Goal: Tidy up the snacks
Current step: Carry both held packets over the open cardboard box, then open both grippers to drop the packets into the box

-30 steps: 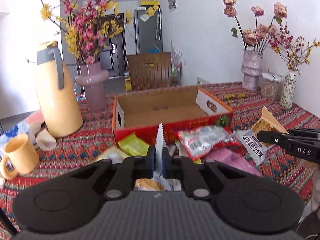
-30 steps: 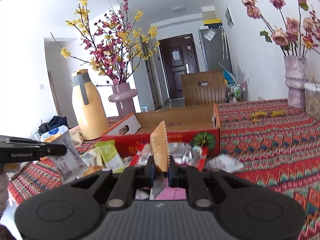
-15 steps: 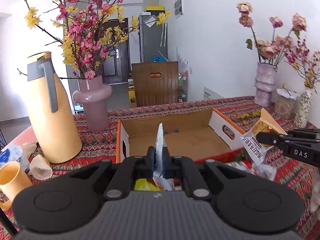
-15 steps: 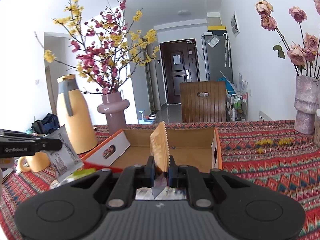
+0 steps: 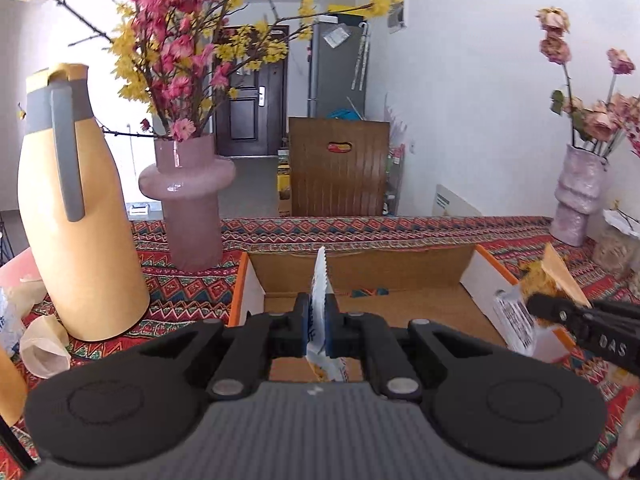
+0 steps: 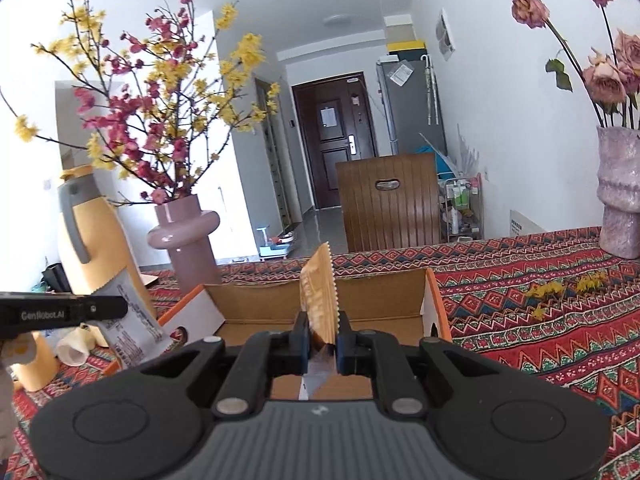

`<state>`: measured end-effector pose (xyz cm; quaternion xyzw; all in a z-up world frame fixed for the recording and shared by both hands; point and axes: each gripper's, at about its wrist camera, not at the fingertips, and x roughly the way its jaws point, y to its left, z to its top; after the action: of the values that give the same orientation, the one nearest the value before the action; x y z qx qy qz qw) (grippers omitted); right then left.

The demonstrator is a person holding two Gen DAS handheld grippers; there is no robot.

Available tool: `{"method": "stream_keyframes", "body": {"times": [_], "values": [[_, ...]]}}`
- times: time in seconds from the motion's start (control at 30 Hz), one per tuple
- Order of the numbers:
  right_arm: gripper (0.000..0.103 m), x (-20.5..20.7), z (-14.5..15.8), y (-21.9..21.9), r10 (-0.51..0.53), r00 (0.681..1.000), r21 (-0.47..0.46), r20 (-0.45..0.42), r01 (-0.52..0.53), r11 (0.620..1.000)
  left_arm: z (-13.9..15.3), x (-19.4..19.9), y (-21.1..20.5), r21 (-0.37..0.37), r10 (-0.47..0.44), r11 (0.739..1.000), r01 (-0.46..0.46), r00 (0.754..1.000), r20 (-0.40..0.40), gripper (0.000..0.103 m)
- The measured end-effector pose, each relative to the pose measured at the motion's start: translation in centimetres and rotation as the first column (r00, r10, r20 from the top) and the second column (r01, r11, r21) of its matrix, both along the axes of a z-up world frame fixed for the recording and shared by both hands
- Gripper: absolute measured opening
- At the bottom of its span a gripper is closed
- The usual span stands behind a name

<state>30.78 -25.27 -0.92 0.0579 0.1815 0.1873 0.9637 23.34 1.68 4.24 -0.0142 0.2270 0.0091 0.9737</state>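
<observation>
White walls (image 6: 500,120) and a white ceiling with a round ceiling lamp (image 6: 338,20) enclose a bright, daylit room. At the far end stands a dark brown door (image 6: 334,140), with a grey fridge (image 6: 412,108) to its right that has papers stuck to its front. A brown wooden chair back (image 6: 386,208) with a cut-out handle rises behind the table (image 6: 540,320), which is covered in a red patterned cloth. The floor (image 6: 324,232) toward the door is grey and shiny. A small trolley (image 6: 460,212) of bottles stands beside the chair.
</observation>
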Motion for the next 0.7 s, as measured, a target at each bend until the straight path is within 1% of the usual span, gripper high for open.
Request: {"method": "stream_keyframes", "body": {"times": [0.07, 0.17, 0.27, 0.33, 0.37, 0.4, 0.43, 0.47, 0.5, 0.53, 0.57, 0.6, 0.63, 0.67, 0.7], "values": [[0.012, 0.7, -0.6, 0.2, -0.004, 1.0, -0.004, -0.017, 0.004, 1.0, -0.6, 0.7, 0.2, -0.013, 0.009, 1.0, -0.009, 1.0, -0.002, 0.008], [0.012, 1.5, -1.3, 0.2, -0.011, 0.999, -0.003, -0.037, 0.011, 1.0, -1.3, 1.4, 0.5, -0.011, 0.013, 1.0, -0.013, 1.0, -0.024, 0.008], [0.015, 1.8, -1.8, 0.5, -0.007, 0.999, -0.006, -0.052, 0.006, 1.0, -1.7, 1.6, 0.9, -0.025, 0.016, 1.0, -0.017, 0.999, -0.037, 0.01], [0.017, 1.7, -1.9, 0.5, -0.008, 0.999, -0.012, -0.052, 0.007, 1.0, -1.7, 1.4, 1.2, -0.033, 0.017, 0.999, -0.018, 0.999, -0.036, 0.015], [0.025, 1.6, -1.9, 0.5, -0.007, 0.999, -0.01, -0.049, 0.006, 1.0, -1.7, 1.2, 1.3, -0.041, 0.016, 0.999, -0.017, 0.999, -0.03, 0.027], [0.032, 1.5, -1.7, 0.6, -0.008, 0.999, -0.008, -0.044, 0.008, 1.0, -1.7, 1.1, 1.4, -0.045, 0.017, 0.999, -0.019, 1.0, -0.025, 0.047], [0.048, 1.3, -1.7, 0.6, -0.014, 0.999, -0.009, -0.035, 0.013, 1.0, -1.7, 0.8, 1.4, -0.042, 0.026, 0.999, -0.026, 1.0, -0.014, 0.058], [0.062, 1.0, -1.6, 0.6, -0.02, 1.0, -0.011, -0.024, 0.02, 1.0, -1.6, 0.6, 1.3, -0.036, 0.032, 0.999, -0.032, 0.999, 0.002, 0.074], [0.069, 0.7, -1.5, 0.5, -0.024, 1.0, -0.01, -0.013, 0.024, 1.0, -1.5, 0.2, 1.2, -0.03, 0.033, 0.999, -0.032, 0.999, 0.023, 0.083], [0.072, 0.5, -1.3, 0.5, -0.028, 1.0, -0.007, -0.005, 0.028, 1.0, -1.4, -0.1, 1.1, -0.023, 0.032, 0.999, -0.031, 0.999, 0.039, 0.084], [0.08, 0.3, -1.2, 0.4, -0.028, 1.0, -0.004, 0.002, 0.028, 1.0, -1.2, -0.4, 1.0, -0.02, 0.029, 0.999, -0.028, 0.998, 0.048, 0.086], [0.092, 0.2, -1.1, 0.3, -0.029, 1.0, -0.002, 0.008, 0.029, 1.0, -1.1, -0.5, 1.0, -0.024, 0.023, 0.999, -0.022, 0.998, 0.054, 0.091], [0.096, 0.0, -1.1, 0.3, -0.031, 0.999, -0.002, 0.014, 0.031, 1.0, -1.0, -0.8, 1.0, -0.029, 0.02, 0.999, -0.018, 0.998, 0.061, 0.095], [0.1, -0.2, -1.0, 0.3, -0.034, 0.999, -0.002, 0.022, 0.034, 0.999, -0.9, -1.0, 1.0, -0.029, 0.021, 0.999, -0.019, 0.997, 0.074, 0.102], [0.103, -0.4, -0.9, 0.2, -0.036, 0.999, -0.002, 0.029, 0.036, 0.999, -0.8, -1.2, 0.9, -0.024, 0.026, 0.999, -0.024, 0.996, 0.089, 0.103]]}}
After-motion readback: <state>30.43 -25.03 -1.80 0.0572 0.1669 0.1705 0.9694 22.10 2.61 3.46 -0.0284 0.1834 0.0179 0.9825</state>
